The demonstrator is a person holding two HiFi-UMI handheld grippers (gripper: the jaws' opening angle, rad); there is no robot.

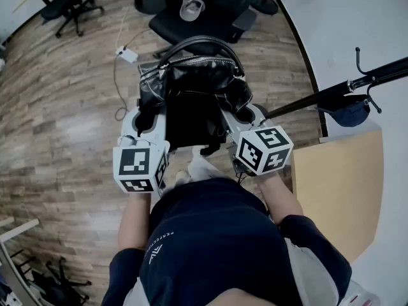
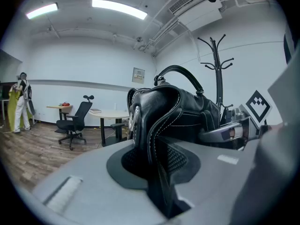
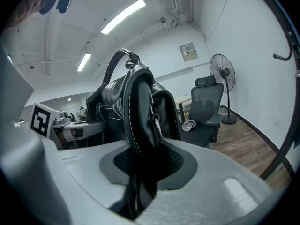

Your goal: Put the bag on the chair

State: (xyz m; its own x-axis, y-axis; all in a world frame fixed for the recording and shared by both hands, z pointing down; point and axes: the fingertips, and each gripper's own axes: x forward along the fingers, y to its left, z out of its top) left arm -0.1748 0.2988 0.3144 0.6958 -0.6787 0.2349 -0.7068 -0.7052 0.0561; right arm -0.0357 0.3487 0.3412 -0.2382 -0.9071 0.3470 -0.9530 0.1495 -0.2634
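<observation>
1. The bag (image 1: 191,88), black leather with a zip top and an arched handle, hangs in the air in front of the person, above the floor (image 1: 64,107). It is not on the chair (image 1: 217,18).
2. The left gripper (image 1: 145,123) is clamped on the bag's left end. In the left gripper view its jaws pinch a stitched fold of the leather between the pads (image 2: 176,158).
3. The right gripper (image 1: 245,116) is clamped on the bag's right end. In the right gripper view its jaws are closed on a stitched edge of the bag (image 3: 140,102).
4. The bag stands upright between the two grippers, with its handle on top.
5. The chair, a black office chair, stands just beyond the bag. A white object (image 1: 191,8) lies on its seat.
6. A white plug (image 1: 127,54) with a cable lies on the floor to the chair's left.
7. A second chair (image 1: 73,5) stands well apart, at the far left.
8. To the right a coat stand (image 1: 338,91) carries a blue cap (image 1: 350,113), next to a tan table (image 1: 341,190).
</observation>
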